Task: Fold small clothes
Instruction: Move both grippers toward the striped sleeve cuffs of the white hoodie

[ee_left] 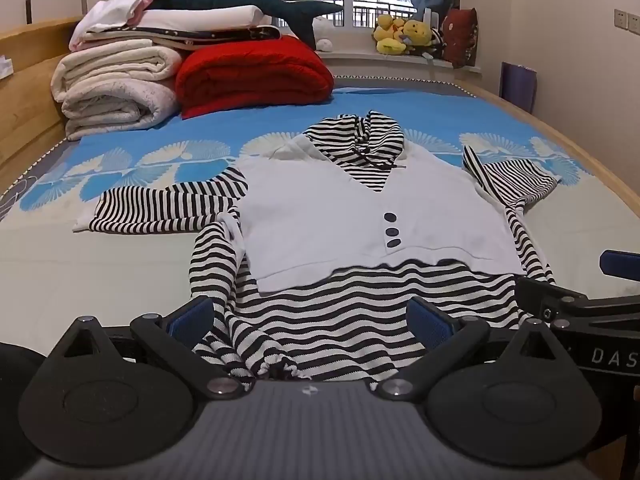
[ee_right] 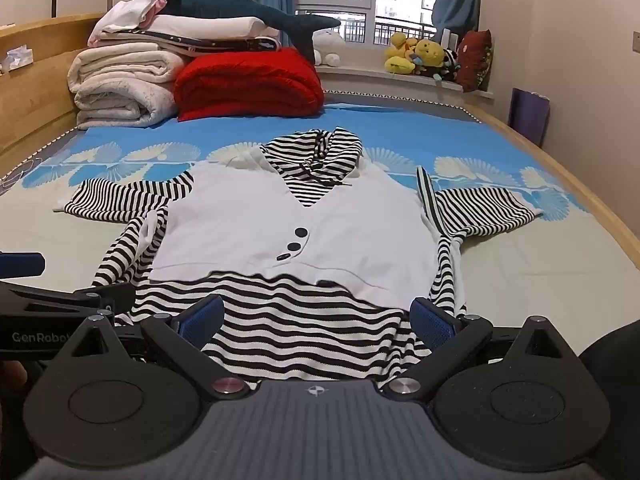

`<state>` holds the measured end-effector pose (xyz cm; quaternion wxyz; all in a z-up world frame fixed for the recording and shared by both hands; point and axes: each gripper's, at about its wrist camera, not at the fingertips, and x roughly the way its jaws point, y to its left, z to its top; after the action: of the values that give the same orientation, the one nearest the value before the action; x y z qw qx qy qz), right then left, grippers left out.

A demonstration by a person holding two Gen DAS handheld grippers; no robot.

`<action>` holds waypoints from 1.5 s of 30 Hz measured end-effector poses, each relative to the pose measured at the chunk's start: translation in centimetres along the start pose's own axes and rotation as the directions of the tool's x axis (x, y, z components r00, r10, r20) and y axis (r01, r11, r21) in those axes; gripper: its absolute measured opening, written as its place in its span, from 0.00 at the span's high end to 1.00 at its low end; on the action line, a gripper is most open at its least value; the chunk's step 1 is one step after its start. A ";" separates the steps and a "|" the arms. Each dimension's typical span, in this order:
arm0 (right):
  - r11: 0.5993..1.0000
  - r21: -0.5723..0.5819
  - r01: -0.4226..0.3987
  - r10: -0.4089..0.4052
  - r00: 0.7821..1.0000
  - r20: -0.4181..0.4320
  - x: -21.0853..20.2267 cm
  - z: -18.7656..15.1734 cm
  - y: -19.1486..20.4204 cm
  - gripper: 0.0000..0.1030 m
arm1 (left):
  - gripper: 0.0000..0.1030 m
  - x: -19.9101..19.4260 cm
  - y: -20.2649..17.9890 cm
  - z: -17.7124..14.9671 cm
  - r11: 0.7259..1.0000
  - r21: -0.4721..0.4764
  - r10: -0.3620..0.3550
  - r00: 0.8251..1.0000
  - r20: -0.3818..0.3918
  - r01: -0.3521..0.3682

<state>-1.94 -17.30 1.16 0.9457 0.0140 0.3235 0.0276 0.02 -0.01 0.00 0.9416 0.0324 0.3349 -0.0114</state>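
A small hooded top (ee_left: 360,216) (ee_right: 288,224) lies flat on the bed, white vest front with three dark buttons over black-and-white stripes, sleeves spread to both sides, hood at the far end. My left gripper (ee_left: 310,320) hangs open over the striped hem near its left corner, nothing between its blue pads (ee_left: 192,316). My right gripper (ee_right: 316,320) stands open over the hem toward its right side, blue pads (ee_right: 432,320) apart and holding nothing. Each view shows the other gripper at its edge: the right gripper (ee_left: 592,304) and the left gripper (ee_right: 48,304).
A bed (ee_left: 120,280) with a blue patterned sheet (ee_left: 400,104) and wooden frame. Folded white blankets (ee_left: 116,84), a red quilt (ee_left: 252,76) and a plush shark (ee_left: 240,0) pile at the far left. Stuffed toys (ee_left: 404,36) sit on the windowsill. A purple bag (ee_left: 518,86) leans at the right wall.
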 end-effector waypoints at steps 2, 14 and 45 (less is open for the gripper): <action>1.000 0.000 0.001 -0.001 1.000 -0.001 0.0 0.0 0.0 0.04 | 0.01 0.0 0.0 -0.1 1.000 0.000 -0.001 1.000 0.004 0.001; 1.000 -0.002 0.002 -0.002 1.000 -0.011 0.2 0.0 0.1 0.04 | 0.01 0.5 0.2 0.0 1.000 0.006 0.001 1.000 0.000 -0.001; 1.000 0.000 0.003 -0.003 1.000 -0.024 0.4 -0.3 0.0 0.04 | 0.01 1.0 0.3 -1.4 1.000 -0.010 -0.006 1.000 -0.007 0.006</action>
<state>-1.80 -17.29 0.71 0.9419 0.0134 0.3347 0.0265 -0.03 0.38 -1.71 0.9406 0.0267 0.3383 -0.0124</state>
